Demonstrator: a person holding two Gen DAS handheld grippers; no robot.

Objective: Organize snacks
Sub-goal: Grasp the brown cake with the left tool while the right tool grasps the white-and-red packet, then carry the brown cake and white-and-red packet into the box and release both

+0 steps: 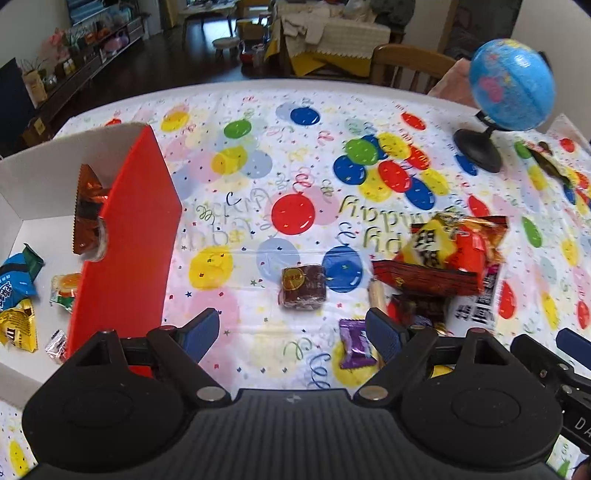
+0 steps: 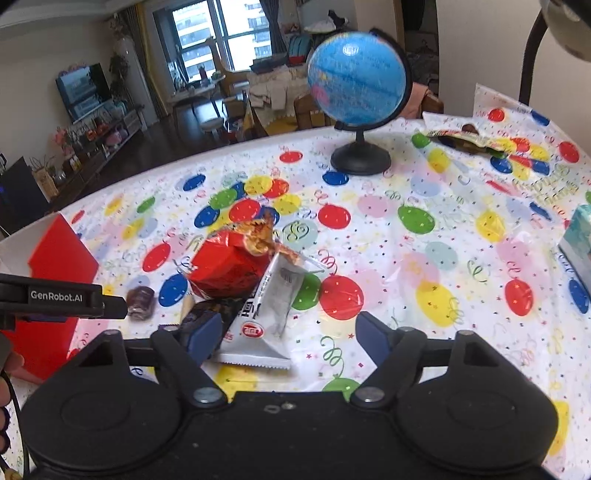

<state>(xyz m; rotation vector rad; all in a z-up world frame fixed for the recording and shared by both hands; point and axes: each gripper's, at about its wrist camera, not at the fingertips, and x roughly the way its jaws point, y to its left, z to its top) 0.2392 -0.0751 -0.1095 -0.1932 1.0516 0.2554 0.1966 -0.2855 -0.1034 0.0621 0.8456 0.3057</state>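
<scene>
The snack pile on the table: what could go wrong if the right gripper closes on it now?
1. The right gripper is open over overlapping packets: the silver packet lies under the red bag, so closing may catch two or drag the pile.
2. The left gripper, also open, works close beside it near the purple candy; the two could bump.
3. The globe stands behind the pile and might be knocked on a wide lift.

Home living room — TV [image 2: 83,92] on a low cabinet [image 2: 107,142], big window [image 2: 221,35], wooden chair [image 1: 410,68], globe [image 2: 358,79] on the party-cloth bench [image 2: 406,236].
</scene>
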